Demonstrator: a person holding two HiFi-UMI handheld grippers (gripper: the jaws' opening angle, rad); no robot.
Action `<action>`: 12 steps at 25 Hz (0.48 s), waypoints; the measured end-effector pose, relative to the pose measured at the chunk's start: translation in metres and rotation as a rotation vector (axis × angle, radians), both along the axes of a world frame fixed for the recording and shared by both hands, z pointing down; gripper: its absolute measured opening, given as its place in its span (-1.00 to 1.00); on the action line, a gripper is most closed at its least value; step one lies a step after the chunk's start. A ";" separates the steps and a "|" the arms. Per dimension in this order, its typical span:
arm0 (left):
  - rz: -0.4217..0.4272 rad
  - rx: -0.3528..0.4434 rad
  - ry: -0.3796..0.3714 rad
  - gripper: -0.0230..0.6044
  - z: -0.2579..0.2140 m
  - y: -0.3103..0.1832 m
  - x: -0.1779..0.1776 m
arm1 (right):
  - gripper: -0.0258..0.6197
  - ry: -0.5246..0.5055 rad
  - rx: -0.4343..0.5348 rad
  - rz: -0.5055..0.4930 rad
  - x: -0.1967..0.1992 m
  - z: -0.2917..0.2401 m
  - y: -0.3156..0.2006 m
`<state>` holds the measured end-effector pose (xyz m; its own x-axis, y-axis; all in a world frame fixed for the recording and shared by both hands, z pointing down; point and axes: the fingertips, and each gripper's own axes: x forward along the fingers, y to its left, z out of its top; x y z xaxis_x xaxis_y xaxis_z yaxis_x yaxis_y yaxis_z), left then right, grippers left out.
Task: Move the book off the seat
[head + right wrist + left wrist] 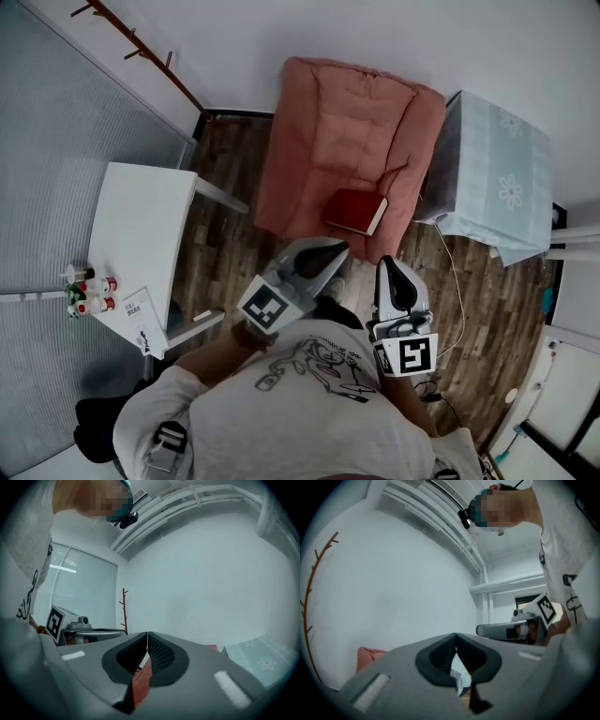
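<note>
A dark red book [355, 212] lies flat on the front right of the seat of a salmon armchair [328, 131]. In the head view my left gripper [336, 253] points at the chair's front edge, just short of the book. My right gripper [386, 266] is beside it on the right, also short of the seat. Both are shut with nothing between the jaws. In the left gripper view the closed left gripper [456, 640] has a corner of the armchair [369, 655] to its left. In the right gripper view the closed right gripper [147, 640] shows red below the jaw tips.
A white table [141, 244] with small bottles [89, 291] and a card stands to the left. A side table under a pale blue cloth [497, 178] is right of the chair. A coat rack [141, 52] leans by the wall. A cable [457, 281] trails on the wood floor.
</note>
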<state>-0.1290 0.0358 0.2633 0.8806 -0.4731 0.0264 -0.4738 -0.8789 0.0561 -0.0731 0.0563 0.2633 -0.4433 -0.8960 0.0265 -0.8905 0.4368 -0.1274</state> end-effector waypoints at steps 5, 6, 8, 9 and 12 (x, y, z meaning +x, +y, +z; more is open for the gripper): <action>-0.003 0.000 -0.001 -0.92 0.001 -0.010 0.016 | -0.87 0.001 0.002 -0.001 0.018 0.002 -0.012; -0.005 0.001 0.004 -0.92 0.001 -0.012 0.018 | -0.87 0.004 0.004 -0.004 0.020 0.002 -0.013; -0.009 0.007 0.012 -0.92 0.001 -0.014 0.021 | -0.87 0.010 0.007 -0.008 0.021 0.002 -0.015; -0.010 0.008 0.011 -0.92 0.001 -0.015 0.021 | -0.87 0.013 0.008 -0.010 0.021 0.003 -0.016; -0.015 0.003 0.007 -0.92 0.004 -0.016 0.022 | -0.86 0.015 0.011 -0.015 0.021 0.003 -0.017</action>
